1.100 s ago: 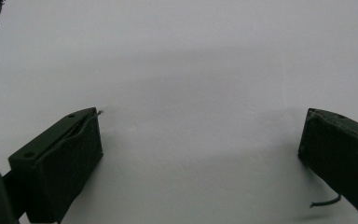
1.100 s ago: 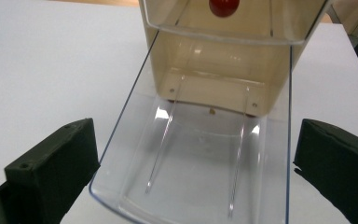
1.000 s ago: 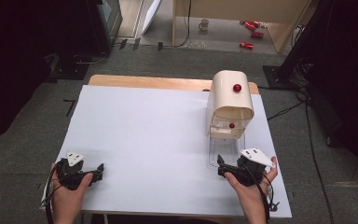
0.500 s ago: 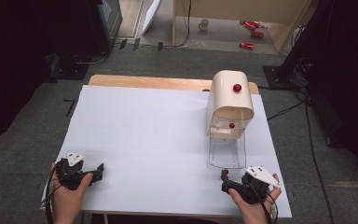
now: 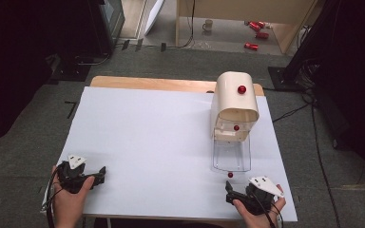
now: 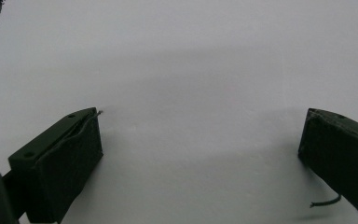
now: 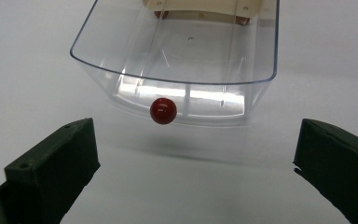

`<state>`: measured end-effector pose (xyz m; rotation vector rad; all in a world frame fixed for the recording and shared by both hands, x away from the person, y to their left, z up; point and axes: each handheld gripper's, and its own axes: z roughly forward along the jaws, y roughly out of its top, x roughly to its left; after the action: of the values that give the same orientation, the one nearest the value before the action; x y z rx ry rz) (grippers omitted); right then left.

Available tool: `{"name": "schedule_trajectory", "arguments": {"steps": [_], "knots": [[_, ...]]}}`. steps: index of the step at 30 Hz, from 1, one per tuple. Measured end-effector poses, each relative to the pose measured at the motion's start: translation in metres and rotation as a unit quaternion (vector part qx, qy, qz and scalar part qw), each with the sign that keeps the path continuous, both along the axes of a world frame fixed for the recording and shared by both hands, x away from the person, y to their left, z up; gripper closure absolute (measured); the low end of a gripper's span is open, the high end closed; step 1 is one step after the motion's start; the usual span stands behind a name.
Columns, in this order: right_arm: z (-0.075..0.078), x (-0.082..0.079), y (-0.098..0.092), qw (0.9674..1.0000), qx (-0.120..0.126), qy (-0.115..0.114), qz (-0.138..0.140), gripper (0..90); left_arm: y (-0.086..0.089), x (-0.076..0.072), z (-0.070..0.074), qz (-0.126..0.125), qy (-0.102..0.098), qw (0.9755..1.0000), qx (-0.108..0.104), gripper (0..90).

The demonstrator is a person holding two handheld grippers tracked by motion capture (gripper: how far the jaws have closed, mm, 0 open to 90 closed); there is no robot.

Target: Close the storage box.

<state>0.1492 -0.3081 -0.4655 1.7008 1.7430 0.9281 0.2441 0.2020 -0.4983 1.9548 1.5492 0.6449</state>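
So the clear drawer is pulled out of the cream cabinet toward the table's near edge by the right corner, long axis running straight back toward the cabinet, and its red knob sits dead ahead of the right gripper, just beyond the jaws. That gripper is spread wide with nothing in it, not touching the knob. The left gripper is also gaping and holding nothing over bare table near the left corner, well apart, so I'd guess the right one does the work.
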Motion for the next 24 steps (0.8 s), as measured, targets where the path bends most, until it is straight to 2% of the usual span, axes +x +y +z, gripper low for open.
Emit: {"name": "schedule_trajectory", "arguments": {"steps": [5,10,14,17,18,19,20,22,24], "knots": [[-0.004,0.0,0.001,0.9999,-0.005,0.009,-0.002,0.0,0.0,0.0,0.0,0.0,0.0,1.0,0.0,0.0],[-0.01,0.003,0.002,0.9994,-0.01,0.03,-0.013,0.0,0.0,0.0,0.0,0.0,0.0,1.0,0.0,0.0],[-0.016,0.005,0.003,0.9988,-0.015,0.043,-0.017,4.2,0.0,0.0,0.0,0.0,0.0,1.0,0.0,0.0],[-0.02,0.007,0.002,0.9985,-0.013,0.049,-0.018,10.6,0.0,0.0,0.0,0.0,0.0,1.0,0.0,0.0],[-0.021,0.008,0.002,0.9986,-0.013,0.048,-0.019,15.2,0.0,0.0,0.0,0.0,0.0,1.0,0.0,0.0],[-0.022,0.008,0.002,0.9987,-0.012,0.047,-0.018,24.3,0.0,0.0,0.0,0.0,0.0,1.0,0.0,0.0],[-0.022,0.008,0.002,0.9987,-0.012,0.047,-0.018,24.3,0.0,0.0,0.0,0.0,0.0,1.0,0.0,0.0],[-0.023,0.009,0.003,0.9988,-0.016,0.042,-0.018,37.7,0.0,0.0,0.0,0.0,0.0,1.0,0.001,0.0],[-0.024,0.009,0.003,0.9989,-0.015,0.04,-0.02,46.0,0.0,0.0,0.0,0.0,-0.001,1.0,0.001,0.0]]}}
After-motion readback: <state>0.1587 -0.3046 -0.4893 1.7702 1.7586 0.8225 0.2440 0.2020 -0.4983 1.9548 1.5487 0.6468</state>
